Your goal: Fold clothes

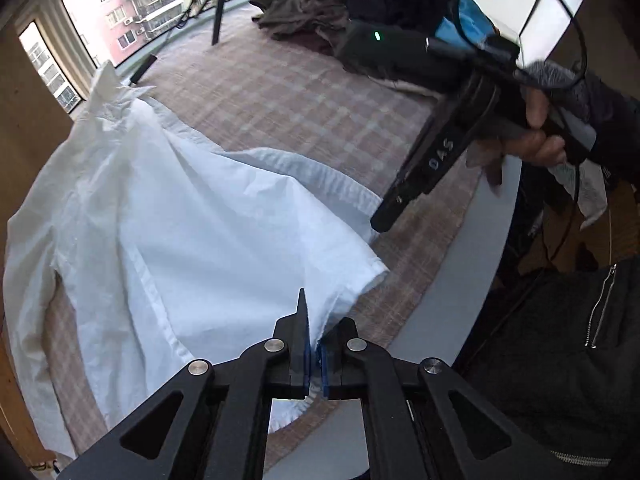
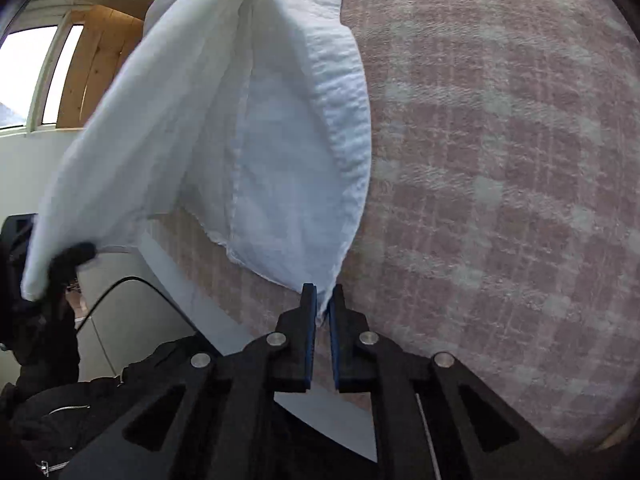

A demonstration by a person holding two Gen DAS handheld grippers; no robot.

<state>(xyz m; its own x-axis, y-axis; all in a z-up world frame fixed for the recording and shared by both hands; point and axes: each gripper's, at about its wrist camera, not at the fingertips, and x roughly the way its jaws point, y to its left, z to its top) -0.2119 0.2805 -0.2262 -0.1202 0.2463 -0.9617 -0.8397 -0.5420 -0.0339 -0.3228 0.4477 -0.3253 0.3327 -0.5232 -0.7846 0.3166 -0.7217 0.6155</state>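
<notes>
Left wrist view: the white shirt (image 1: 160, 216) lies spread over the checked cloth (image 1: 304, 96) of the table, its hem at the near edge. The left gripper (image 1: 314, 344) is clenched on that hem, fabric pinched between the blue pads. The right gripper (image 1: 384, 220), held in a hand (image 1: 532, 136), points down at the hem farther along the edge.

Right wrist view: the right gripper (image 2: 323, 308) grasps a hem corner of the white shirt (image 2: 224, 128), which rises away above the checked cloth (image 2: 500, 184).

Daylight from windows (image 1: 120, 12); fisheye edges blurred.
</notes>
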